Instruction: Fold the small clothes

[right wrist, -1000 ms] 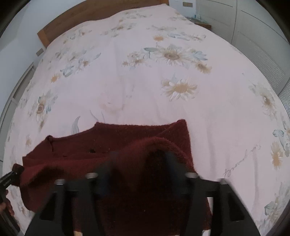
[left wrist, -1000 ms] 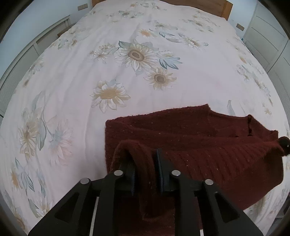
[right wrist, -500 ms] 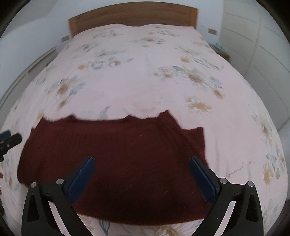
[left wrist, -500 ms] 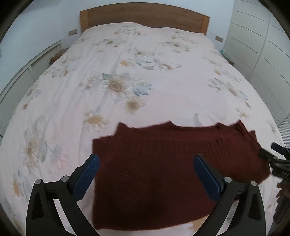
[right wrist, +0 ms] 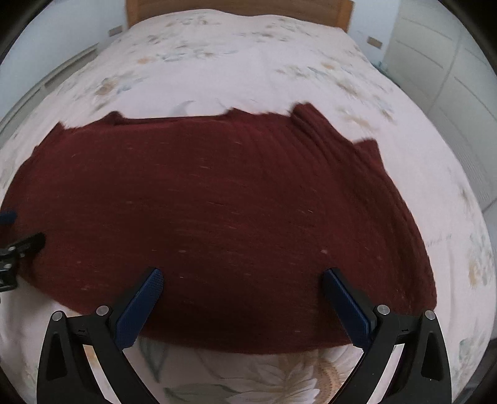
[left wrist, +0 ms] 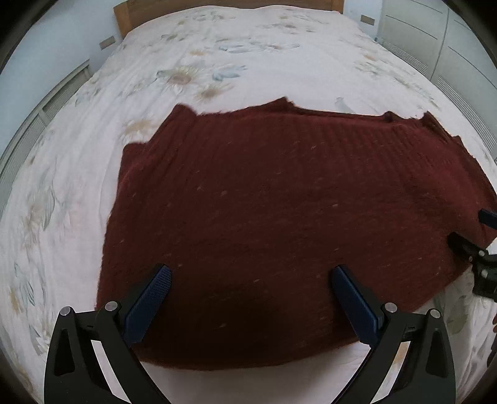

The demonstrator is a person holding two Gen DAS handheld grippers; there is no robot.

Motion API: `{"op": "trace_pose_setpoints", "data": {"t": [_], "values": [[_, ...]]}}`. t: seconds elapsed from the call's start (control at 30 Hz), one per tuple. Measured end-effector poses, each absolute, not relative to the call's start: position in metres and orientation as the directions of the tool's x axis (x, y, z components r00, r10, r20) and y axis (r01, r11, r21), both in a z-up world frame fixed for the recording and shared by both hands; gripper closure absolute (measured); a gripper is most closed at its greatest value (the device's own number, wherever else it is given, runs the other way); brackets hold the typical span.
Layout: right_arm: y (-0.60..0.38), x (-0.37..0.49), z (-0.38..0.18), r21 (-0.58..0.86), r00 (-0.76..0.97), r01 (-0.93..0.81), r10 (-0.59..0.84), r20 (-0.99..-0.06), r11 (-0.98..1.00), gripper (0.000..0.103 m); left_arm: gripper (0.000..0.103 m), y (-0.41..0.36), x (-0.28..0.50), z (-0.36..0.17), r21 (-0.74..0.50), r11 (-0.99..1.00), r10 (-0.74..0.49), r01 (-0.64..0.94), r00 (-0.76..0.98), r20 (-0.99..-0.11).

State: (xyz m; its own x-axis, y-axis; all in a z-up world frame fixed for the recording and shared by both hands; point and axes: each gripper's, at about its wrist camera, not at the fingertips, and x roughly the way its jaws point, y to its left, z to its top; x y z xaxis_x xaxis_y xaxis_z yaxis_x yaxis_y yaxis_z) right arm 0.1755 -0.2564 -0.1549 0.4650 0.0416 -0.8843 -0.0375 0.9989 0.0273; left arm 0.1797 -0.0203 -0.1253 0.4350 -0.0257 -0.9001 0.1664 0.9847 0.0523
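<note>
A dark red knitted sweater [left wrist: 279,202] lies flat on the bed, folded into a wide rectangle; it also fills the middle of the right wrist view [right wrist: 217,211]. My left gripper [left wrist: 251,273] is open and empty, its blue pads [left wrist: 149,298] spread over the sweater's near edge. My right gripper [right wrist: 242,276] is open and empty too, over the near edge on the sweater's right side. The right gripper's tip shows at the right edge of the left wrist view [left wrist: 478,258]; the left gripper's tip shows at the left edge of the right wrist view [right wrist: 18,248].
The bed has a white cover with a flower print [left wrist: 217,62] and a wooden headboard [right wrist: 236,6] at the far end. White wardrobe doors [left wrist: 450,40] stand to the right, a white slatted panel [left wrist: 31,124] to the left.
Both grippers were shut on folds of the sweater a second ago. They have opened and let it go, and the sweater now lies flat. Both grippers have moved in lower over it.
</note>
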Motion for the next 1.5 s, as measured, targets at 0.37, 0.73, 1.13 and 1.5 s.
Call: {"op": "trace_pose_setpoints", "data": {"t": [0.37,0.73,1.13,1.5], "values": [[-0.306,0.167,-0.161,0.066,0.481,0.010,0.053,-0.875,0.998,0.000,0.001,0.017,0.176,-0.133,0.010,0.987,-0.062,0.162,0.433,-0.899],[-0.303,0.160,-0.150,0.074,0.482,-0.004,0.067,-0.874,0.997,0.000,0.001,0.016,0.178,-0.131,-0.010,0.987,-0.074,0.162,0.396,-0.915],[-0.301,0.126,-0.102,0.049,0.511,-0.014,0.049,-0.858,0.999,0.000,0.001,0.079,0.190,-0.088,-0.056,0.998,-0.061,0.023,0.388,-0.920],[-0.319,0.110,-0.110,0.037,0.479,0.029,0.019,-0.878,0.999,0.000,0.001,0.105,0.196,-0.136,-0.202,0.977,-0.176,-0.071,0.265,-0.948]]}}
